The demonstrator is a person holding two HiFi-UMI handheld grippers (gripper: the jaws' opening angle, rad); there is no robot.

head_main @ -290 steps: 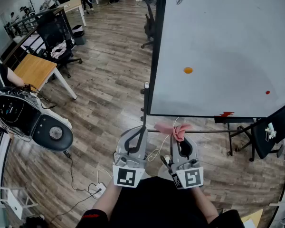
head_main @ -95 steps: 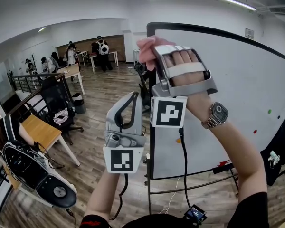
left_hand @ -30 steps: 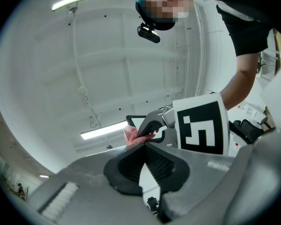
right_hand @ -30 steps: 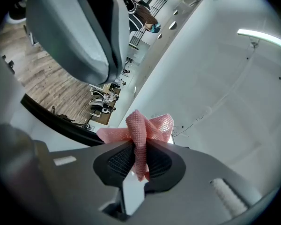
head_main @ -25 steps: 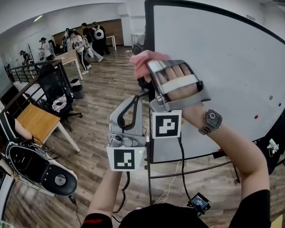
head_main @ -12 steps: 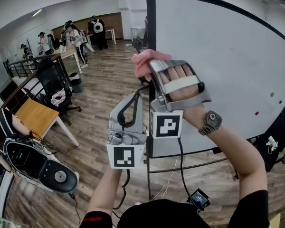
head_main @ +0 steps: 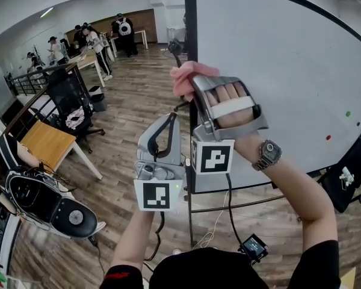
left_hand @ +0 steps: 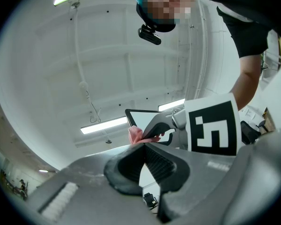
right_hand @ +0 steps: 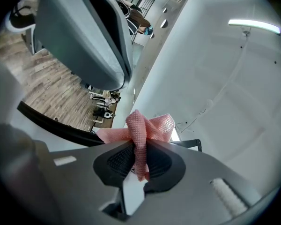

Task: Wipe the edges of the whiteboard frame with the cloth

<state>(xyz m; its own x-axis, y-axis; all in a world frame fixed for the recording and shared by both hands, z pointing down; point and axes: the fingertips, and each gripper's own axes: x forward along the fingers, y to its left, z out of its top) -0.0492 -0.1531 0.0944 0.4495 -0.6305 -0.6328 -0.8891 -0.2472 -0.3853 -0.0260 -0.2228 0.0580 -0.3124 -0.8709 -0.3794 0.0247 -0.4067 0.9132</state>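
Observation:
The whiteboard [head_main: 277,71] stands on the right, its black left frame edge [head_main: 190,29] running upright. My right gripper [head_main: 193,84] is raised against that edge, shut on a pink cloth [head_main: 189,76]. In the right gripper view the cloth [right_hand: 143,125] bunches out from between the closed jaws, with the black frame [right_hand: 61,125] just behind it. My left gripper [head_main: 170,119] is lower and to the left of the frame, shut with nothing in it. From the left gripper view I see the cloth [left_hand: 136,136] and the right gripper above.
An office chair [head_main: 72,98] and a wooden desk [head_main: 45,146] stand at the left, with a round black machine [head_main: 48,206] on the floor. People stand at the far tables [head_main: 96,56]. Green [head_main: 348,114] and red [head_main: 328,137] magnets dot the board. Cables hang below.
The right gripper with the cloth has slid from the board's top left corner down along the left frame edge. The left gripper has stayed beside it, shut.

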